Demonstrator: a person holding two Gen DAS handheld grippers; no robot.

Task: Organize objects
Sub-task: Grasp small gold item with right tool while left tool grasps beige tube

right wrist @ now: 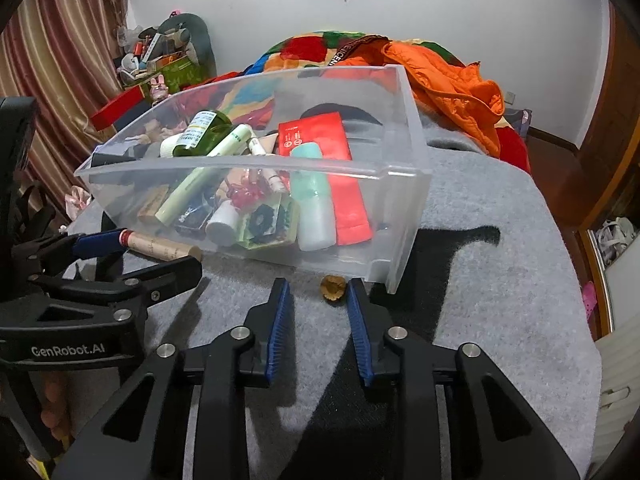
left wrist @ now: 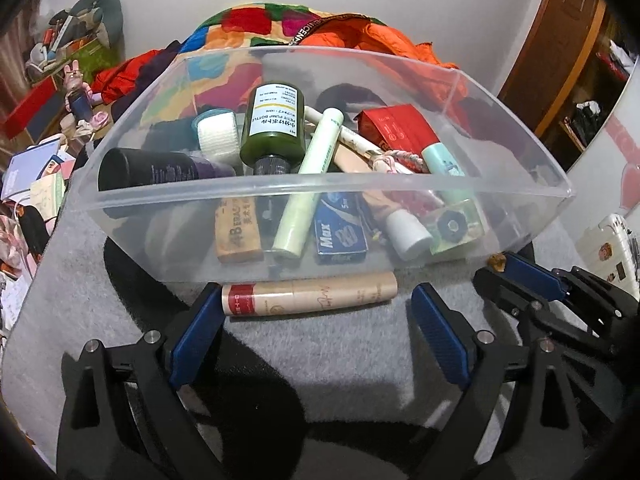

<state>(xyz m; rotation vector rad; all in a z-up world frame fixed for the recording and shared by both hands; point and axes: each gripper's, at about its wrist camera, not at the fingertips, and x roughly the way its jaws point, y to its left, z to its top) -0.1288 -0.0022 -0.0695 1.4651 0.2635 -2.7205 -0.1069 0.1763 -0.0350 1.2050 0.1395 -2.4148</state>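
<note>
Covering bed, grey blanket (right wrist: 500,240), white walls (right wrist: 480,12)

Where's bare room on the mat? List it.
Free: the grey mat right of the bin. Crowded: the bin's inside, and its front edge, where the tube, the nut and both claws sit.

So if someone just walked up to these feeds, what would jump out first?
The clear plastic bin crammed with bottles and tubes on the grey mat. Next, the beige tube lying outside, against the bin's front wall, between the left tool's open fingers. The right tool straddles a small brown nutshell-like piece.
</note>
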